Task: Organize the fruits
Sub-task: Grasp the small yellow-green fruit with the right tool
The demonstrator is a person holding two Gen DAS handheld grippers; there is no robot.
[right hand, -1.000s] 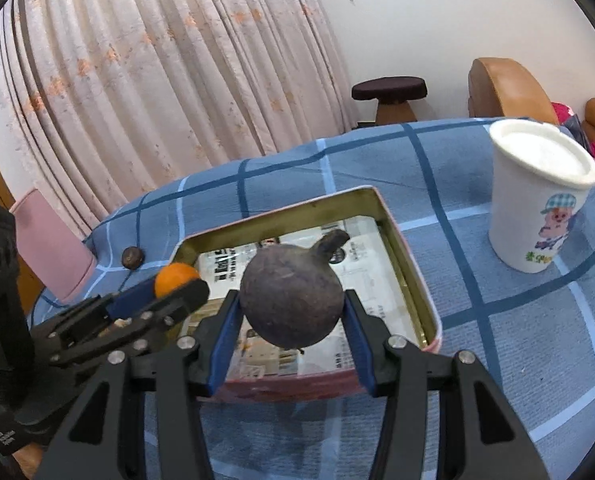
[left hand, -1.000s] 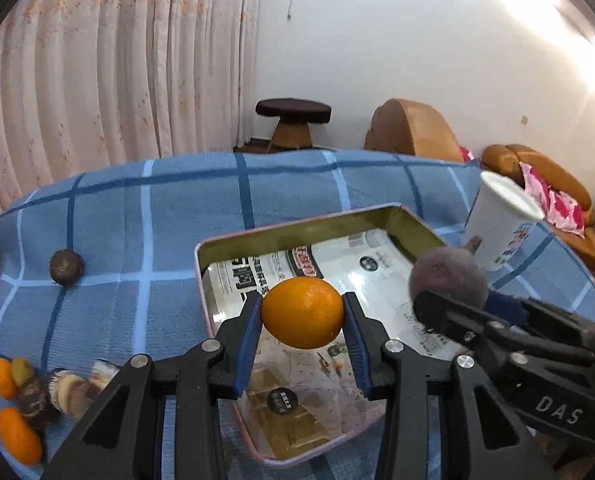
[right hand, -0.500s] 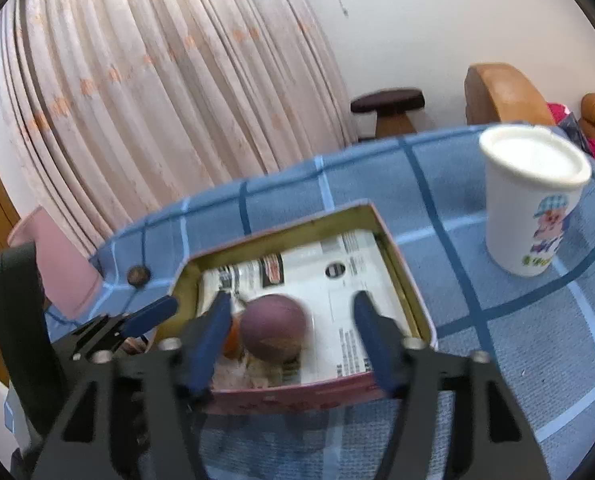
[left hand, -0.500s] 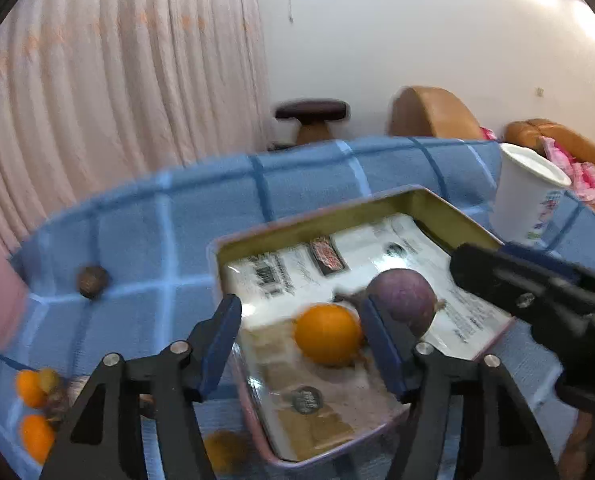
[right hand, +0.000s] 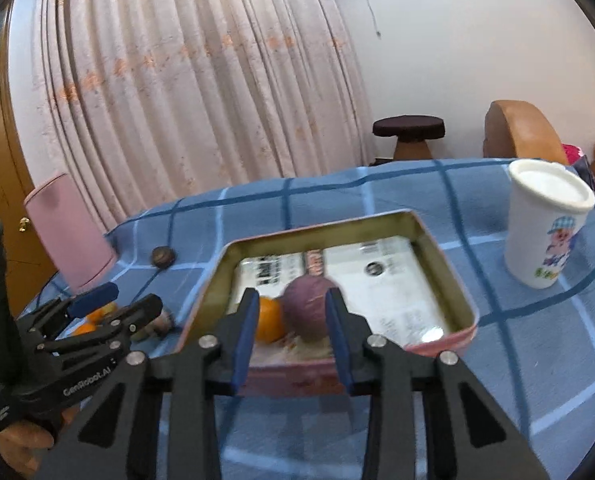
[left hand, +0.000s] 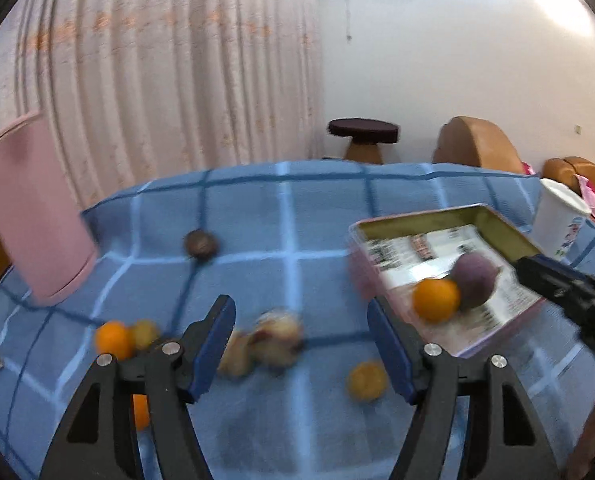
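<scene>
A metal tray [left hand: 505, 229] [right hand: 441, 252] lined with newspaper holds an orange [left hand: 435, 301] [right hand: 269, 319] and a purple round fruit [left hand: 475, 280] [right hand: 311, 312] side by side. My left gripper [left hand: 299, 344] is open and empty, above loose fruit on the blue checked cloth: oranges [left hand: 113, 339] [left hand: 367, 380], pale cut fruit [left hand: 275, 338] and a dark fruit [left hand: 200, 243]. My right gripper [right hand: 289, 332] is open and empty, just in front of the tray's near wall. The left gripper also shows in the right wrist view [right hand: 109, 308].
A white paper cup [left hand: 557, 220] [right hand: 545, 224] stands right of the tray. A pink chair back [left hand: 29, 216] [right hand: 69, 232] rises at the table's left edge. A stool [right hand: 409, 136] and a brown sofa [right hand: 521, 132] stand behind the table.
Both grippers let go of their fruit, which now lie in the tray. My left gripper has swung left over the loose fruit. My right gripper has drawn back from the tray.
</scene>
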